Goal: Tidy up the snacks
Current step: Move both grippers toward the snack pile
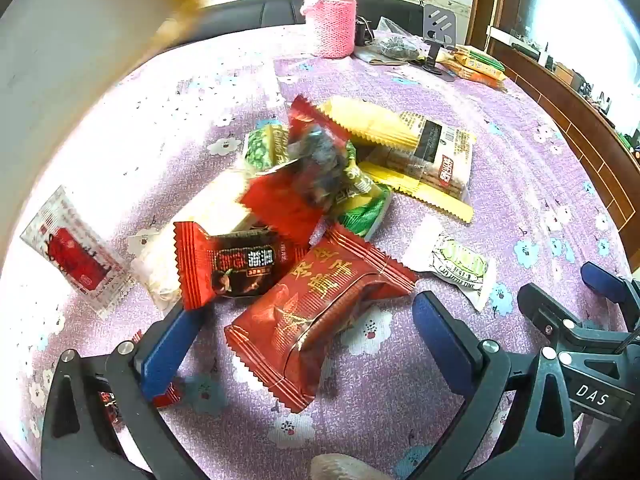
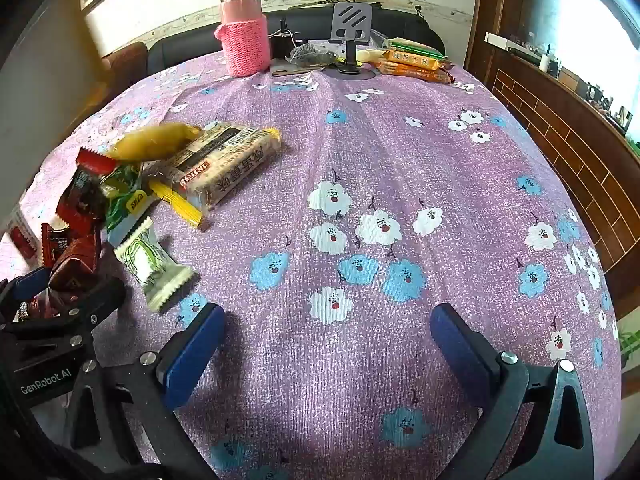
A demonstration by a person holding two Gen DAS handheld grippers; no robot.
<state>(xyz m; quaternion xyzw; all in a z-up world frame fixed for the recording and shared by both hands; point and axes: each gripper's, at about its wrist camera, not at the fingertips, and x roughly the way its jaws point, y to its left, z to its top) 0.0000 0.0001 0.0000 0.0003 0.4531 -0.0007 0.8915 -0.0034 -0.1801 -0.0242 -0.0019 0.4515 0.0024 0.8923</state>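
**Snack pile unsorted, both grippers open and empty**

The snacks lay in a loose heap on the floral tablecloth [image 2: 400, 152]: red wrappers, green packets and a long cracker pack [image 2: 224, 164] overlapped, with a white-green candy [image 2: 154, 268] just beside the pile. Nothing looked sorted, so the task appeared barely begun.

The left gripper [image 1: 308, 340] tilted down over the near edge of the heap, jaws spread wide around a large red packet [image 1: 316, 316] without pressing it. The right gripper [image 2: 324, 344] tilted down over bare cloth to the right, jaws wide, holding nothing.
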